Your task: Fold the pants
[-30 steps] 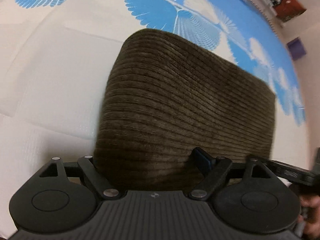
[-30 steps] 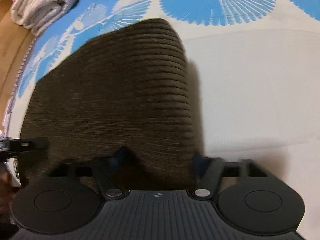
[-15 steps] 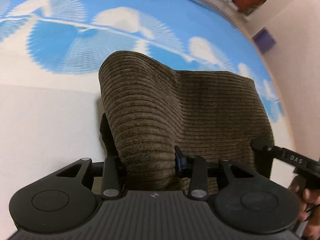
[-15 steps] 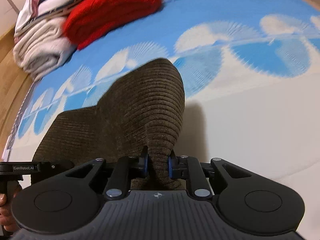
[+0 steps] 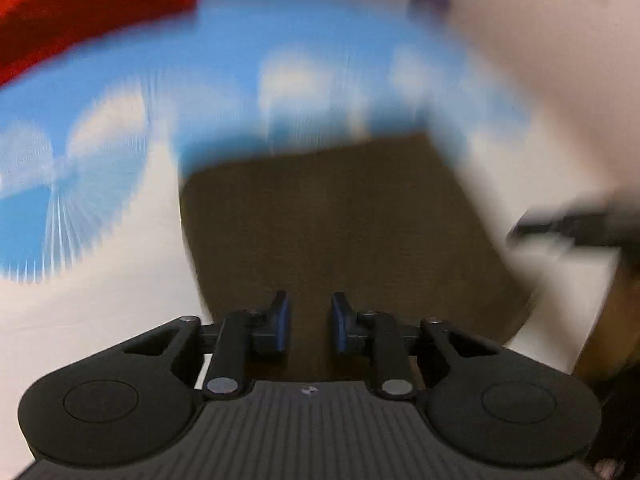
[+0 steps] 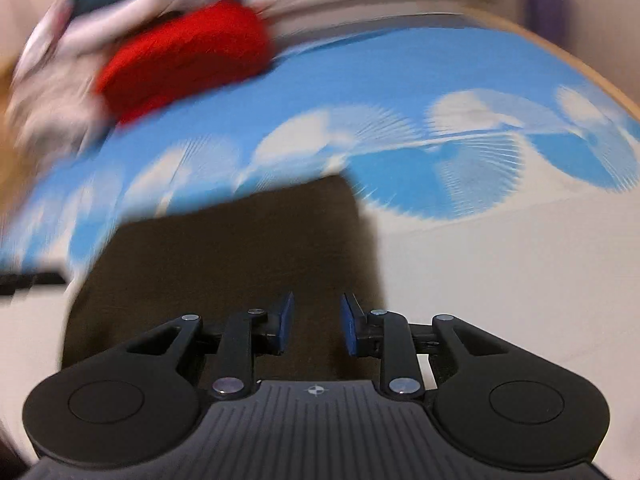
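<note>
while both views are smeared by motion blur, each tool stands over the folded brown pants with nothing gripped.

left tool [image 5: 307, 322]: blue pads apart with a gap, jaws closing, no cloth between them; the pants [image 5: 344, 232] lie below as a flat dark-brown rectangle. right tool [image 6: 316, 326]: pads apart, jaws opening, gap empty, the same pants [image 6: 240, 256] under it. the pants rest on a white and blue fan-patterned cover [image 6: 480, 80], near its pale part. well beyond them lies a red garment [image 6: 188, 56] beside a blurred pile of pale laundry [image 6: 52, 92]. the right tool's dark body [image 5: 576, 224] shows at the edge of the left view.
</note>
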`<move>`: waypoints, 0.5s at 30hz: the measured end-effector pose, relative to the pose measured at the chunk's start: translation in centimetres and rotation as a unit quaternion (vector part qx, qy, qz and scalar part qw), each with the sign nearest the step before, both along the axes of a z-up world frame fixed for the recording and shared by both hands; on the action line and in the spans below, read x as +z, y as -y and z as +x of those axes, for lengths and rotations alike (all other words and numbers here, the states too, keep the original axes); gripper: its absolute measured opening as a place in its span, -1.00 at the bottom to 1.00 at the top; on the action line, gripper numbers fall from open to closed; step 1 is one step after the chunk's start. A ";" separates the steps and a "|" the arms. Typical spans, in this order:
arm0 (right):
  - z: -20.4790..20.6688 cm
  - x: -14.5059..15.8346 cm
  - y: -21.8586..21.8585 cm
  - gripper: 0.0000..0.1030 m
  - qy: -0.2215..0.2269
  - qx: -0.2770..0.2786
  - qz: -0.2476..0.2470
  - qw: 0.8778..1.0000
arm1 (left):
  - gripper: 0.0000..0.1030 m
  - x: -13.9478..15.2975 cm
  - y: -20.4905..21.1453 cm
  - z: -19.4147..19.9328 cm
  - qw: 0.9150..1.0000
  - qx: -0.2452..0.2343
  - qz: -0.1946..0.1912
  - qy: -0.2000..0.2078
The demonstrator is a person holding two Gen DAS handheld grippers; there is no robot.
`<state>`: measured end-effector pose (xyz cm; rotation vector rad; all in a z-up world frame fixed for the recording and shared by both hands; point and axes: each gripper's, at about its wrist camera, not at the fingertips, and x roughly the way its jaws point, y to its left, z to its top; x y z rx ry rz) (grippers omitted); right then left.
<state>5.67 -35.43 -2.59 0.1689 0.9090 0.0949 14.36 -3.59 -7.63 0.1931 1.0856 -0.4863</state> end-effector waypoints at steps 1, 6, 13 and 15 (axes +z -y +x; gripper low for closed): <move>0.1 -0.9 -0.3 -0.46 -0.029 0.026 -0.008 0.999 | -0.58 -1.4 0.6 -0.4 0.999 -0.010 0.035 -0.008; -0.9 -5.1 -1.6 -0.49 -0.130 0.101 -0.088 0.982 | -0.58 0.9 1.6 -0.5 0.998 -0.020 0.061 0.017; 1.2 -1.2 0.1 -0.43 -0.011 -0.009 -0.034 0.999 | -0.49 -0.1 0.9 2.5 0.996 0.057 0.061 0.039; 2.7 -0.7 0.1 -0.43 0.026 -0.040 -0.033 0.998 | -0.49 -1.4 1.8 2.0 0.993 0.042 0.101 0.047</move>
